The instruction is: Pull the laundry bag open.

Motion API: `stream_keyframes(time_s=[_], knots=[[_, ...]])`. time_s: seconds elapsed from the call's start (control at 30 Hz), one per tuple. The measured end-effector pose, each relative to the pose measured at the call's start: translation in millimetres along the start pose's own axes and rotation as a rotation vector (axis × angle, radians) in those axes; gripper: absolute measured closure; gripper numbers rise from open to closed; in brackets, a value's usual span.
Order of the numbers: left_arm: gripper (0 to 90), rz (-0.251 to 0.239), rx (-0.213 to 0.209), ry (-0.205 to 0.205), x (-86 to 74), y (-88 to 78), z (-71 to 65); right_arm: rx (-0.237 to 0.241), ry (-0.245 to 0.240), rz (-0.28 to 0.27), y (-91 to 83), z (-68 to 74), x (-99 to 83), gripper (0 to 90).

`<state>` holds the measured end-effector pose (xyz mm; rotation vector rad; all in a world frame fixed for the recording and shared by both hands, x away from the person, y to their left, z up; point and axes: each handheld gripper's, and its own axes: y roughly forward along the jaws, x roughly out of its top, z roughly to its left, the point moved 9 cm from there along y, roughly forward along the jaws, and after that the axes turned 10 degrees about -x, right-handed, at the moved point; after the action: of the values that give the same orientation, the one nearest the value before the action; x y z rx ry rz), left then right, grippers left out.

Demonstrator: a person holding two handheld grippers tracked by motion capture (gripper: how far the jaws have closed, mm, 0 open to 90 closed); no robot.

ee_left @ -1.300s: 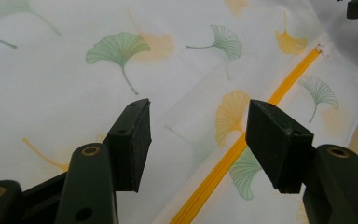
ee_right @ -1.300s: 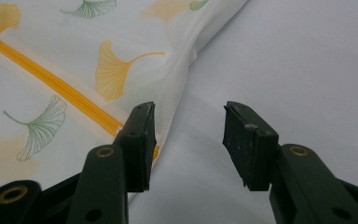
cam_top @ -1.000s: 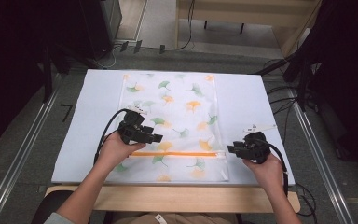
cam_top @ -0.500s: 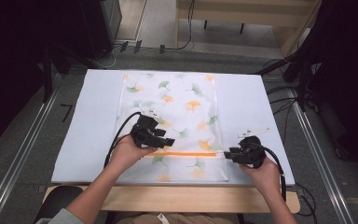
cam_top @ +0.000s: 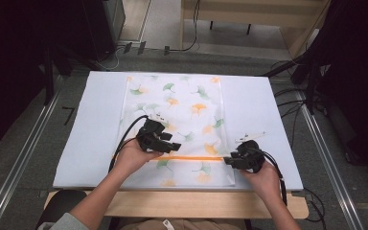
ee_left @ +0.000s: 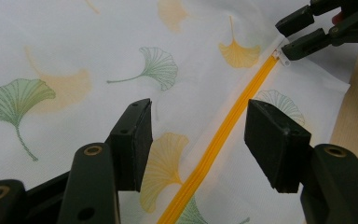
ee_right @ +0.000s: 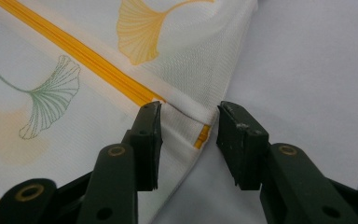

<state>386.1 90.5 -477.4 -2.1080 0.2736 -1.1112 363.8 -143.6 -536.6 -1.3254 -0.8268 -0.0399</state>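
Observation:
A white mesh bag (cam_top: 182,103) printed with green and orange ginkgo leaves lies flat on the table. An orange zipper (cam_top: 194,157) crosses it near the front edge. My left gripper (cam_top: 173,146) hovers open over the zipper's left part, and the zipper (ee_left: 214,140) runs beneath the gap between its jaws (ee_left: 198,116). My right gripper (cam_top: 229,160) is at the zipper's right end. Its jaws (ee_right: 189,116) have just been opening, and a raised fold of the bag's edge with the zipper end (ee_right: 203,133) sits between them. The zipper pull (ee_left: 282,58) lies by the right gripper's tips.
A white cover (cam_top: 91,124) spreads over the table, with a wooden strip (cam_top: 196,203) along the front. Metal rails (cam_top: 24,158) run down both sides. Cables (cam_top: 292,98) trail off the right side.
My left gripper has shifted right along the zipper. My right gripper has slid left and toward the front edge, onto the zipper's right end.

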Motion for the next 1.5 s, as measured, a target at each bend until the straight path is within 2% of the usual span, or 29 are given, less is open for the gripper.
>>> stream_keyframes(time_s=[0.07, 0.13, 0.3, 0.33, 0.37, 0.4, 0.5, 0.63, 0.8, 1.13, 1.33, 1.5], knots=[[42.3, -0.004, -0.004, -0.001, 0.3, -0.3, -0.2, -0.007, -0.008, -0.002, 0.4, 0.5, 0.4, 62.2], [42.7, -0.006, -0.014, 0.001, 0.6, 0.0, -1.6, -0.039, -0.026, -0.011, 1.1, 2.3, 0.5, 64.5], [44.4, -0.001, -0.021, 0.006, -0.3, 2.1, -4.2, -0.048, -0.023, -0.025, 1.6, 3.7, 0.8, 70.6], [44.6, 0.004, -0.016, 0.016, -0.8, 2.9, -5.0, -0.038, -0.029, -0.033, 2.0, 5.6, 1.1, 75.9], [45.4, 0.004, -0.016, 0.016, -0.8, 2.9, -5.0, -0.038, -0.029, -0.033, 2.0, 5.6, 1.1, 75.9], [47.4, 0.001, -0.026, 0.018, -1.1, 4.0, -6.4, -0.023, -0.034, -0.042, 2.8, 6.9, 1.9, 81.2], [51.9, -0.003, -0.035, 0.017, -1.3, 5.1, -7.9, 0.008, -0.023, -0.035, 3.0, 7.2, 2.9, 84.1], [57.3, -0.029, -0.064, 0.017, 0.6, 6.2, -13.6, 0.035, -0.005, -0.021, 3.1, 5.7, 3.7, 84.6], [61.3, -0.034, -0.085, 0.037, 1.2, 9.3, -19.2, 0.049, -0.006, -0.02, 2.8, 5.2, 4.9, 84.8], [59.7, -0.037, -0.117, 0.045, 0.9, 17.3, -27.9, 0.069, -0.009, -0.039, -5.4, 5.2, 9.8, 84.8], [58.9, -0.029, -0.125, 0.091, 0.6, 28.4, -40.0, 0.075, -0.006, -0.072, -15.3, 5.2, 15.7, 84.7], [59.9, -0.009, -0.131, 0.107, -0.9, 36.3, -47.7, 0.072, -0.008, -0.061, -17.0, 5.1, 16.0, 84.7]])
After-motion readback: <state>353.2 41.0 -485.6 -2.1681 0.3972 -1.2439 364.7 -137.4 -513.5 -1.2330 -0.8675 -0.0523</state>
